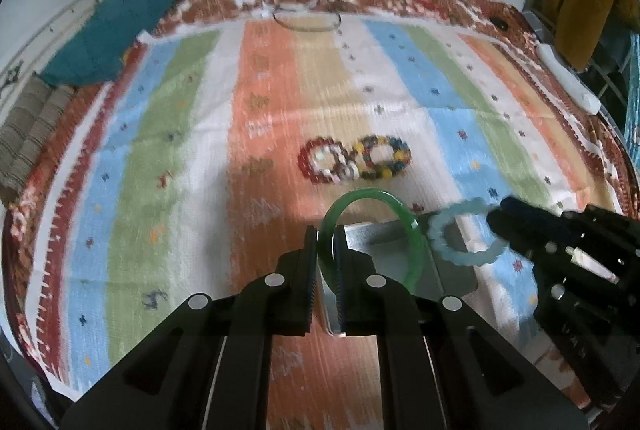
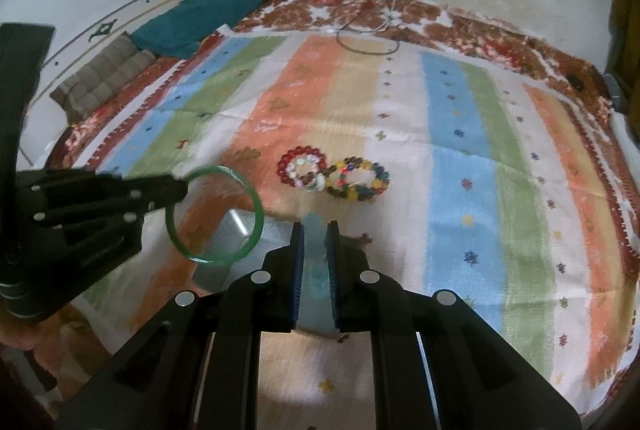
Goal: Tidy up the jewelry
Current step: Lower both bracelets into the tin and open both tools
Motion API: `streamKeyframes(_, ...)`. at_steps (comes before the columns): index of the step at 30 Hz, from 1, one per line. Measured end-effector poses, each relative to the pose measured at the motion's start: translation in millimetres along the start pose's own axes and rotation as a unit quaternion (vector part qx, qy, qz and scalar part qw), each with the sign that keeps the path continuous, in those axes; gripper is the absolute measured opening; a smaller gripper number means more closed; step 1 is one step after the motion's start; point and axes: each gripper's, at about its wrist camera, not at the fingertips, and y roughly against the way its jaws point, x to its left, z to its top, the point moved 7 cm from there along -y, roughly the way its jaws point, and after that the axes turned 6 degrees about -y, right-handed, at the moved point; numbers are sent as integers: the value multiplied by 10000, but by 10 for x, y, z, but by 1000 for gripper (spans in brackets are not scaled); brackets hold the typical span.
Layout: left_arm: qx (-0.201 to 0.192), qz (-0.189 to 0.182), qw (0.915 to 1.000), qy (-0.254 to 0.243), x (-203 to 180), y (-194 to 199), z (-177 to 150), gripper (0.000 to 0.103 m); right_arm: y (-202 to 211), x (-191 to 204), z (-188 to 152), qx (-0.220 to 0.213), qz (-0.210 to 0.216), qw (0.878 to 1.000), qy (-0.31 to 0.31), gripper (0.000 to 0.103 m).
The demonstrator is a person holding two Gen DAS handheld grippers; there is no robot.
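Observation:
My left gripper (image 1: 327,230) is shut on a green bangle (image 1: 414,230) and holds it above a shiny metal tray (image 1: 460,270). In the right wrist view the left gripper (image 2: 182,186) and the green bangle (image 2: 256,214) show at left. My right gripper (image 2: 315,230) is shut on a pale blue beaded bracelet (image 2: 314,262), seen edge-on between its pads. In the left wrist view the right gripper (image 1: 498,214) holds that pale blue bracelet (image 1: 440,230) over the tray. A red beaded bracelet (image 1: 316,160) and a multicoloured beaded bracelet (image 1: 384,156) lie on the striped cloth beyond.
The striped cloth (image 1: 452,90) covers a bed. A teal pillow (image 1: 116,30) and a folded brown blanket (image 1: 28,126) lie at the far left. Cables (image 1: 308,18) hang from the wall onto the far edge. A white device (image 1: 568,78) lies at the right edge.

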Motion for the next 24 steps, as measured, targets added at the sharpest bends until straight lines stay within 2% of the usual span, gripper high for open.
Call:
streamKeyframes(1, 74, -63, 9999, 55, 10, -30, -11, 15, 2, -17, 8, -2, -14, 10000, -34, 16)
streamKeyframes(2, 100, -60, 9999, 71, 21, -44, -13, 23, 1, -33, 10, 3, -13, 10000, -83, 25)
streamKeyframes(4, 105, 85, 9999, 84, 66, -52, -15, 24, -19, -79, 8, 57, -34, 9998, -167, 32)
streamKeyframes(7, 142, 122, 9996, 193, 129, -59, -10, 29, -43, -136, 23, 108, -54, 9996, -261, 33)
streamKeyframes(9, 164, 152, 9994, 246, 170, -72, -7, 35, -64, -180, 34, 148, -45, 9993, -354, 36)
streamKeyframes(15, 251, 184, 9991, 303, 211, -140, 5, 43, -131, -272, 73, 236, -98, 9985, -490, 44)
streamKeyframes(24, 315, 232, 9985, 386, 247, -237, 74, 50, -224, -326, 135, 329, -185, 9979, -530, 54)
